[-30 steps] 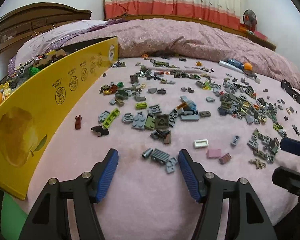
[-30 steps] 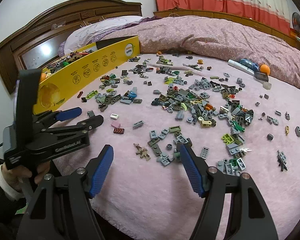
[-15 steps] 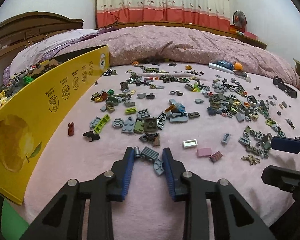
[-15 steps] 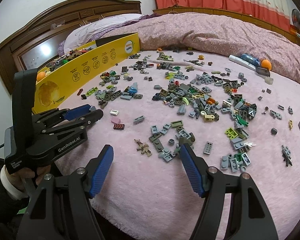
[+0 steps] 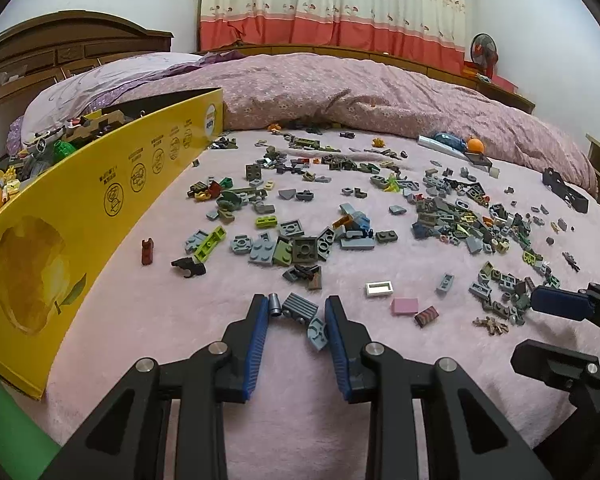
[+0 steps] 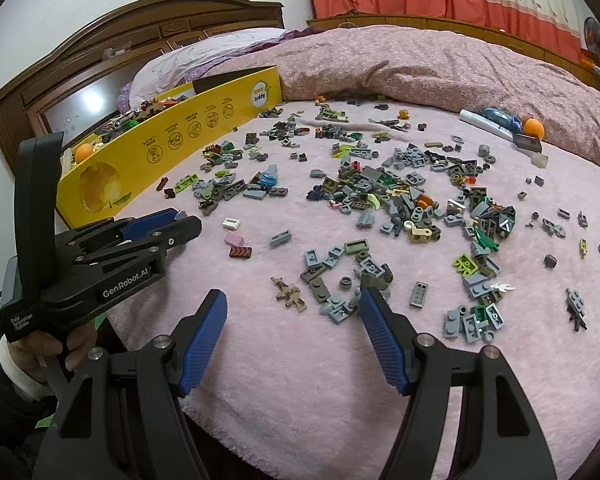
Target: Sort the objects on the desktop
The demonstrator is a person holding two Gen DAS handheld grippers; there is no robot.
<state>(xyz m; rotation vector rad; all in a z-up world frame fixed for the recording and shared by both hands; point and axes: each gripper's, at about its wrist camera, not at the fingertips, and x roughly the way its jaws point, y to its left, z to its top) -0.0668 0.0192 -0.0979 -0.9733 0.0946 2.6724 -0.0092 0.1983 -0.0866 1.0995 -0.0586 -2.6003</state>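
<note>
Closing around three small pieces at once, the left gripper (image 5: pixel 296 320) stands with its jaws partly drawn in: a small grey cylinder (image 5: pixel 275 305) lies against the inner face of its left pad, a ribbed grey brick (image 5: pixel 299 307) sits between the pads, and a blue-grey rounded plate (image 5: pixel 317 332) lies by the right pad. The jaws have just been closing on this cluster, and the pads seem to touch the outer two pieces, though I cannot tell whether they truly press. That is the main risk: a squeeze on three loose bits lying in a row could pop one sideways, tip the cylinder, or lift a mixed handful, which defeats the sorting. The plush pink blanket (image 5: pixel 172 320) may also let a thin plate sink and slip under the pad. The right gripper (image 6: pixel 292 320) hangs spread and empty, with a tan figure-like piece (image 6: pixel 288 294) ahead between its fingers and a grey heap (image 6: pixel 340 308) just beside its right pad; a careless drop there would scatter that heap. Off to the left gripper's left stands the yellow box (image 5: pixel 100 208), whose inside is mostly hidden behind its wall. The left gripper's fingertips are lost against the bricks, and the far pieces are too small to name.
</note>
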